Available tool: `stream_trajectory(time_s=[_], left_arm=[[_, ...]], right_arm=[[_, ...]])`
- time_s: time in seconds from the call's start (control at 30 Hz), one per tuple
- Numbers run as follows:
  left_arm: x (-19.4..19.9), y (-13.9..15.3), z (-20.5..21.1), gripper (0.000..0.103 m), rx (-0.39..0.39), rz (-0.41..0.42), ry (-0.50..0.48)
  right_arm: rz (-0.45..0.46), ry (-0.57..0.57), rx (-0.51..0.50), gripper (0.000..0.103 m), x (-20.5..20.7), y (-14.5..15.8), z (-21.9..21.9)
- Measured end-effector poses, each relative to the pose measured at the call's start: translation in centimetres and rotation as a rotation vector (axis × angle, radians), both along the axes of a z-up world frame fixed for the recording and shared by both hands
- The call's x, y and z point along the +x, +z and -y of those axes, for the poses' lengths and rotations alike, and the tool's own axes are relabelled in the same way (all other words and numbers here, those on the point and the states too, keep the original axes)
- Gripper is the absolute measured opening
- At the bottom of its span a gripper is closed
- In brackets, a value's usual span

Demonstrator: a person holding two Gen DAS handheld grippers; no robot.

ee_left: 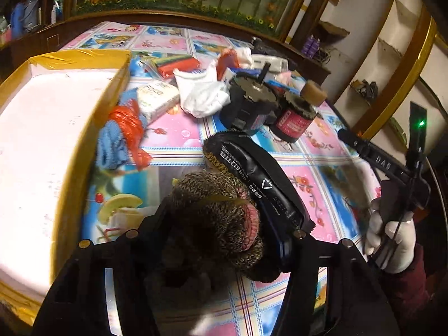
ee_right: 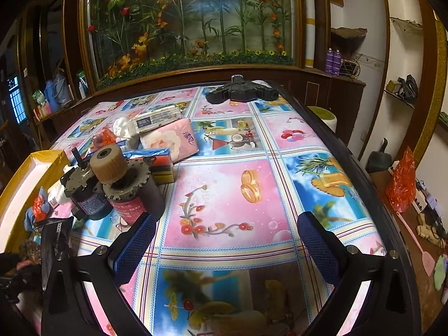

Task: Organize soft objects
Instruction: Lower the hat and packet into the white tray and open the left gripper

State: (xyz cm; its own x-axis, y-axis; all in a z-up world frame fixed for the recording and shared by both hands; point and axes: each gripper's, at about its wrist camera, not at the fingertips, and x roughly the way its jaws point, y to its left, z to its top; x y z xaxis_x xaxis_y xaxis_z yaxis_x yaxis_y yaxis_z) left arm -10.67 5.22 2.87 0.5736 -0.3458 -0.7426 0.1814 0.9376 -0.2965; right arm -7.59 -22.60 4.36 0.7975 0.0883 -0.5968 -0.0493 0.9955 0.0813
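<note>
The left gripper (ee_left: 221, 224) was clamped on a speckled knitted sock (ee_left: 215, 212) low over the table (ee_left: 179, 134), a black pouch (ee_left: 257, 176) touching the sock at its 1 o'clock. A yellow-rimmed box (ee_left: 92, 103) sat at the sock's 9 o'clock, white cloth (ee_left: 201, 89) at 12 o'clock. The right gripper (ee_right: 226, 240) hovered released, nothing between its blue pads (ee_right: 134, 243), two motors (ee_right: 120, 184) at its 10 o'clock.
</note>
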Motion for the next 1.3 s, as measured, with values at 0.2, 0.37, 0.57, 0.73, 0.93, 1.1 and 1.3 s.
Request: stream_trajectory(time_s=[0.2, 0.37, 0.57, 0.73, 0.93, 1.1, 1.3], left_arm=[[-2.1, 2.4, -2.9, 0.059, -0.057, 0.050, 0.045], [-3.1, 4.3, -5.3, 0.059, -0.088, 0.078, 0.082], [-4.0, 7.5, -9.3, 0.059, -0.101, 0.151, 0.120], [-1.2, 9.2, -12.7, 0.059, -0.087, 0.171, 0.163], [6.3, 7.7, -16.7, 0.059, -0.131, 0.082, 0.221], [11.5, 5.0, -19.3, 0.060, -0.184, 0.028, 0.294], [14.5, 2.5, -21.2, 0.070, -0.295, -0.020, 0.310]], right_arm=[[-0.155, 0.296, 0.137, 0.102, -1.2, 0.8, -5.8], [-0.262, 0.498, 0.042, 0.060, -1.5, -0.2, -13.9], [-0.287, 0.506, 0.057, 0.032, -0.9, 0.2, -15.5], [-0.271, 0.550, 0.141, 0.032, -0.1, 4.4, -15.8], [-0.337, 0.625, 0.305, 0.032, 5.2, 6.7, -20.9], [-0.390, 0.628, 0.359, 0.033, 9.9, 5.8, -26.4], [-0.416, 0.547, 0.267, 0.036, 15.2, 2.6, -32.4]])
